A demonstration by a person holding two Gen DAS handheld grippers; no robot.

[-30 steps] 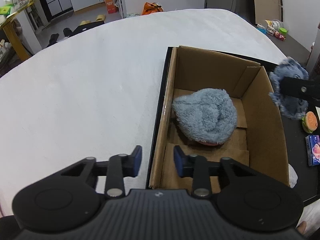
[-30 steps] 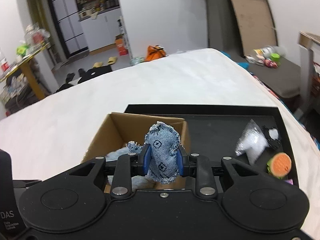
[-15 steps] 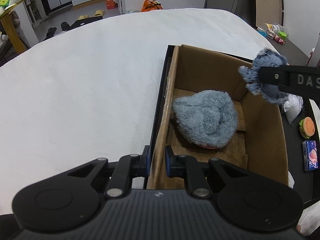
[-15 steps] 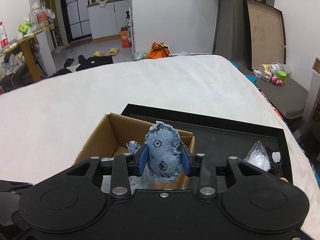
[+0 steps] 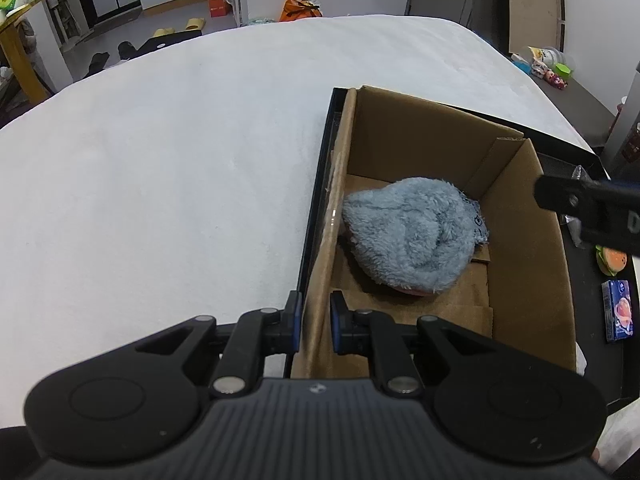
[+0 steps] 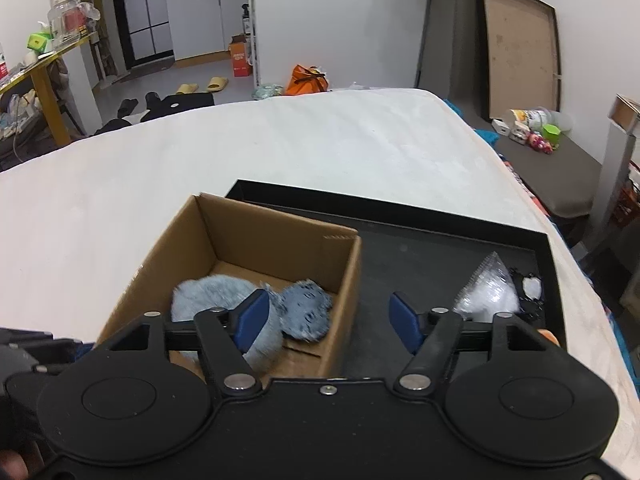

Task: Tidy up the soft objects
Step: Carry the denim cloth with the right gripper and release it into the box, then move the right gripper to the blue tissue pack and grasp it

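A cardboard box (image 5: 528, 264) (image 6: 256, 232) stands in a black tray (image 6: 440, 240) on a white bed. Inside it lie a fluffy grey-blue plush (image 5: 408, 236) (image 6: 208, 300) and, against it, a small blue denim soft toy (image 6: 306, 314), of which only an edge (image 5: 478, 220) shows in the left wrist view. My left gripper (image 5: 312, 322) is shut on the box's near left wall. My right gripper (image 6: 326, 320) hangs over the box's right wall, its jaws opening, with nothing between them.
In the tray right of the box lie a clear plastic bag (image 6: 486, 292), a burger-shaped toy (image 5: 610, 260) and a small blue carton (image 5: 618, 310). The white bed (image 5: 160, 180) spreads wide to the left. The bed's right edge drops toward a grey mat with toys (image 6: 532, 132).
My right gripper let the denim toy go and it dropped into the box beside the plush. My left gripper closed on the box wall.
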